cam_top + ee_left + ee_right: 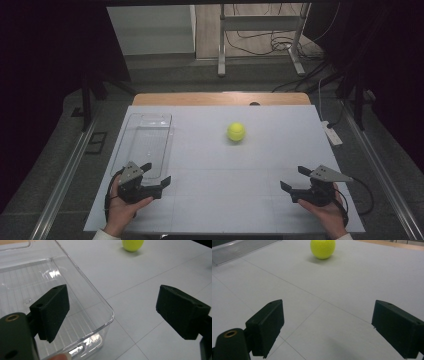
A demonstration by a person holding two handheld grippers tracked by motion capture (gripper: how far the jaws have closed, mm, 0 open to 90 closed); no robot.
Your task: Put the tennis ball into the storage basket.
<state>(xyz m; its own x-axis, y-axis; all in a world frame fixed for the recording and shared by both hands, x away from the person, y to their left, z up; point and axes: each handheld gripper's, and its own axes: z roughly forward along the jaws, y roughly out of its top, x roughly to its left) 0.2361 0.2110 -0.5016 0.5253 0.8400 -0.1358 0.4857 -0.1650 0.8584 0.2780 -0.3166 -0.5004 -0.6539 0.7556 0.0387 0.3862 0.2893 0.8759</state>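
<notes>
Here, near the front edge of the counter (225, 200), each hand holds a gripper. The left gripper (156, 175) sits at the left side, and its fingers (52, 311) are wide apart with nothing between them. One finger is above the near corner of the tray (110, 315), the other is over the bare white counter beside it. The right gripper (295, 178) sits at the right side, well apart from the left one. Its fingers (268, 325) are also wide apart and hold nothing; under them there is the white counter with thin grid lines.

The clear tray (131, 145) lies along the left side of the counter, with its near end just beside the left gripper. It looks empty, with a ribbed bottom.

Farther away, the yellow-green ball (236, 131) rests on the counter, a little right of the middle and apart from the tray. In the right gripper view the ball (322, 248) is ahead of the fingers, far from them. In the left gripper view the ball (132, 245) is at the top, beyond the tray.
</notes>
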